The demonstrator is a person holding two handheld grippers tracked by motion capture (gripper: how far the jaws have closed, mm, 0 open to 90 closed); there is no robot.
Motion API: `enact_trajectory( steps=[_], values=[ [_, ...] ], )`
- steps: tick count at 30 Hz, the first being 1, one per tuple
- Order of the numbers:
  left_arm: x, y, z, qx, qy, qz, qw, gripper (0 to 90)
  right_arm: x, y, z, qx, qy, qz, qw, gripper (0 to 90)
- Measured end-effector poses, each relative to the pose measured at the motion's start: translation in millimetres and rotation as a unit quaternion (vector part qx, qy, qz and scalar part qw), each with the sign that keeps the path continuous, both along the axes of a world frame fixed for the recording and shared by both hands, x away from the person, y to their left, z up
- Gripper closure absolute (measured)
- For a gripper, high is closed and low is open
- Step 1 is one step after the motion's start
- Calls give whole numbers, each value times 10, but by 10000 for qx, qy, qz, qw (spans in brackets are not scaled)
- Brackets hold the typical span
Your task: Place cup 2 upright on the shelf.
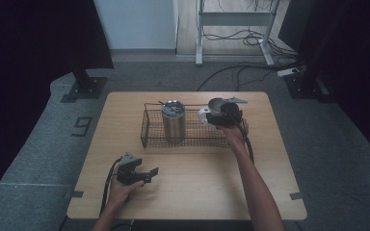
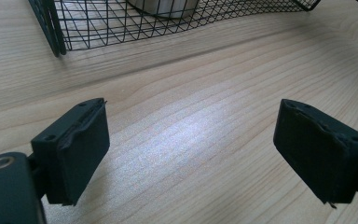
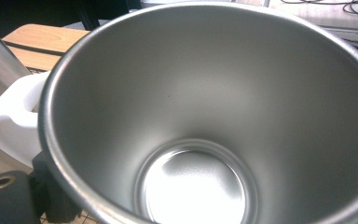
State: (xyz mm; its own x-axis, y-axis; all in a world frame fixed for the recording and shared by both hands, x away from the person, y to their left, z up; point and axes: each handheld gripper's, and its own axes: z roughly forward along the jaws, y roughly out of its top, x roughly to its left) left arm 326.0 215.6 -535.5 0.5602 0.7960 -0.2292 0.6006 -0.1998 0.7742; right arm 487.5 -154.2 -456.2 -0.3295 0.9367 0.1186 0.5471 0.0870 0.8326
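Note:
A steel mug (image 1: 217, 105) with a white handle (image 3: 14, 121) hangs tilted over the right end of a black wire basket (image 1: 154, 139). My right gripper (image 1: 226, 115) is shut on it. The right gripper view looks straight into the mug's empty bowl (image 3: 214, 116), and one of the fingers (image 3: 56, 200) shows beside its outer wall. A tall steel tumbler (image 1: 173, 122) with a lid stands upright in the basket's middle. My left gripper (image 1: 147, 174) rests low over the table near the front left, open with bare wood between its pads (image 2: 79, 149).
The wooden table (image 1: 197, 183) has free room in front of the basket. In the left gripper view the basket's near wall (image 2: 98, 28) lies a short way ahead. Behind the table stand a desk frame (image 1: 236, 19), floor cables and dark stands.

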Motion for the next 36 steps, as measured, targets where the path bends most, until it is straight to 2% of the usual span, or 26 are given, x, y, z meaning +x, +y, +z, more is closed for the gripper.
enact_trajectory(
  steps=[21, 36],
  values=[
    [0, 24, 3, -3, -4, 4, 10000, 108, 71, 96, -196, -209, 226, 2, 9995, 77],
    [3, 22, -2, -9, 6, 6, 10000, 108, 64, 127, -304, -414, 262, 5, 9988, 77]
  ],
)
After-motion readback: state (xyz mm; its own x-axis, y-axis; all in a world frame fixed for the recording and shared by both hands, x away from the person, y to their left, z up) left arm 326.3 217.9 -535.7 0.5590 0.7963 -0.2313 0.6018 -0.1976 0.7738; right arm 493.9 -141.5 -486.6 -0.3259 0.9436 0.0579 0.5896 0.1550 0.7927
